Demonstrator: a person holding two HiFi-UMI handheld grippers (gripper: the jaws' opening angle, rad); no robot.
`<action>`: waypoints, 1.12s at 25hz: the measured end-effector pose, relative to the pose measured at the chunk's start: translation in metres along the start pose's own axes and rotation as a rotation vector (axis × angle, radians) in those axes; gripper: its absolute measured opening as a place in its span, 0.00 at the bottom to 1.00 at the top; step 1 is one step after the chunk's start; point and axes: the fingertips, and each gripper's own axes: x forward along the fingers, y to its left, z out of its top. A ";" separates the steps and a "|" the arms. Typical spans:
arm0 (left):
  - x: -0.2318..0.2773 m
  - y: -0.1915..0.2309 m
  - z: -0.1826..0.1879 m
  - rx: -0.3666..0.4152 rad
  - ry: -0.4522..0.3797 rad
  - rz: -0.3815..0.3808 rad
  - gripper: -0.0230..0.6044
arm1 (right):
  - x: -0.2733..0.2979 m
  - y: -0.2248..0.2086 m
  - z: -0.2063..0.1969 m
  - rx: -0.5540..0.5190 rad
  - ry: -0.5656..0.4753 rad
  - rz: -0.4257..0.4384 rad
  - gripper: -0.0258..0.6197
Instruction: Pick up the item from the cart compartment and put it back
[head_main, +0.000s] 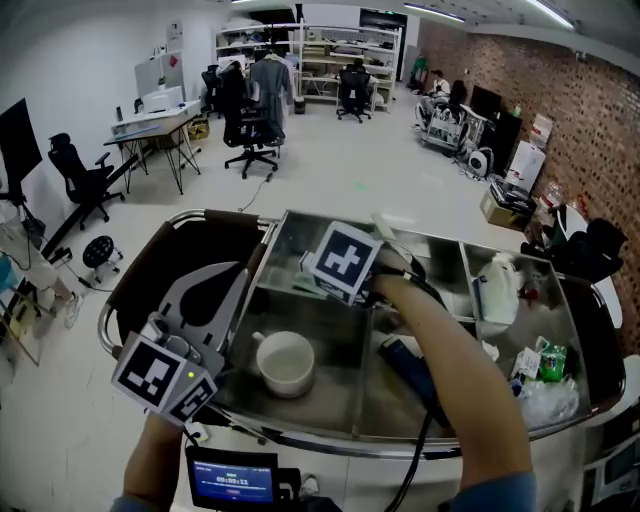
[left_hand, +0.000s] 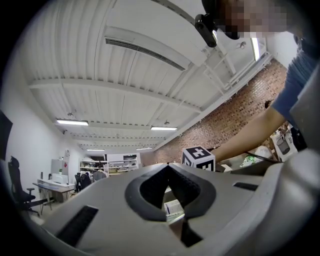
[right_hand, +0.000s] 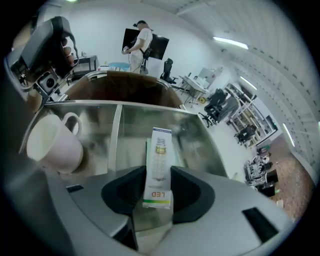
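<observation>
- One LED box (right_hand: 159, 150) is clenched lengthwise in the jaws of the right gripper (right_hand: 155, 176). It points down into the rear compartment (right_hand: 200, 145) of the cart (head_main: 330, 436), across the divider from the white cup (head_main: 285, 362).
- Whether its far end touches the steel floor, I cannot tell.
- Best to lower it gently, clear of the divider, and let go only once the box rests flat, so it neither drops nor tips.
- Left gripper (left_hand: 168, 170): jaws closed on nothing, at the cart's near-left corner, best held aside.
</observation>
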 end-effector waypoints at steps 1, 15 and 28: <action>0.003 0.000 -0.001 -0.001 0.001 0.004 0.06 | 0.006 0.001 -0.002 -0.007 0.022 0.022 0.28; 0.013 0.002 -0.004 0.022 0.012 0.012 0.06 | 0.035 0.007 -0.015 -0.104 0.179 0.083 0.28; 0.015 0.004 -0.005 0.021 0.007 0.003 0.06 | 0.038 -0.002 -0.009 -0.118 0.099 0.014 0.37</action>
